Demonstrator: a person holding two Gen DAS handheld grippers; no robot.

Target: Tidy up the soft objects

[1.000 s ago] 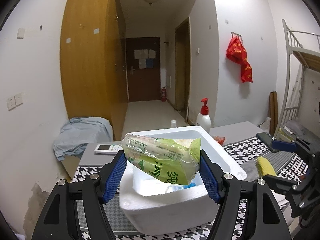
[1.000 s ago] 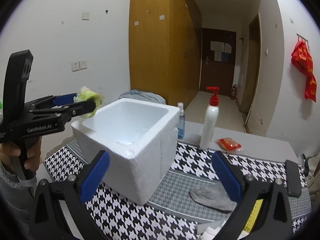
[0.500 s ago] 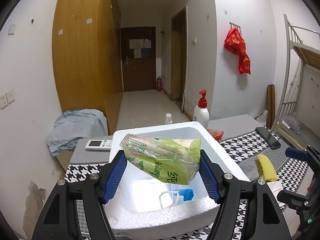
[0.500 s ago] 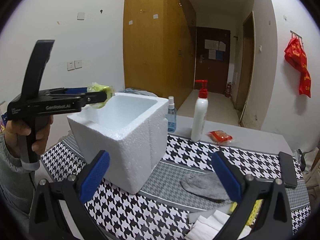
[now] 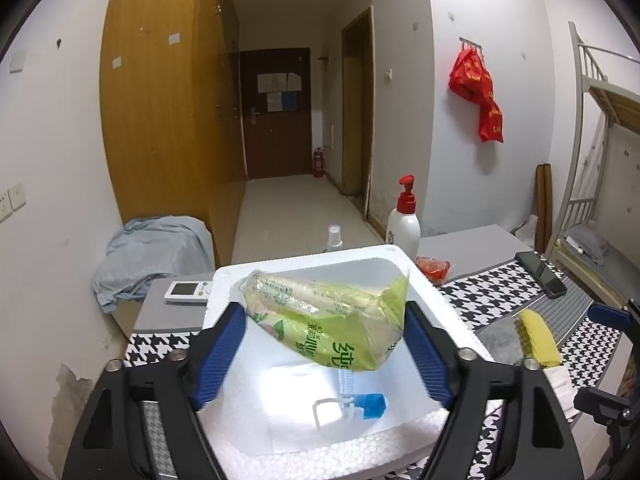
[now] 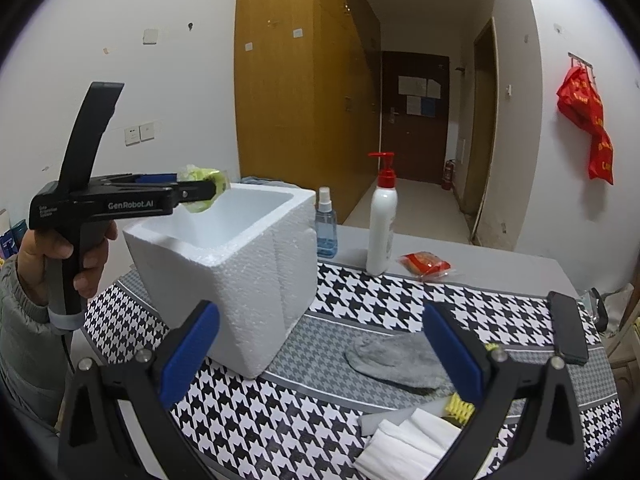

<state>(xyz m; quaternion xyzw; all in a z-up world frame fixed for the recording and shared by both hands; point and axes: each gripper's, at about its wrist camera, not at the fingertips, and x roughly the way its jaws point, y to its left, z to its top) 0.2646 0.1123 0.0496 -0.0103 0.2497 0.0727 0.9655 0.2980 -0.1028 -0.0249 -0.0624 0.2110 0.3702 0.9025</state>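
The left hand-held gripper is right over the foam box, and its jaws are opening with the green pack still hanging between them. There's a visible gap on the left side, and the right pad looks like it's barely touching, so I'd call this the release. From the right wrist view the pack sits just above the box's near-left rim, so it should drop inside.

The pack looks like a crinkly plastic bag of soft stuff, light and squishy, a bit slippery on the film. Pinching across the middle seems fine; it'll just give under the pads, nothing to break. A mask is already lying on the box floor.

The right hand-held gripper is wide and empty, hovering low over the tabletop. The grey sock lies just ahead of it, with white tissues nearer. The sock's probably next: limp, so grab a bunched fold mid-length.
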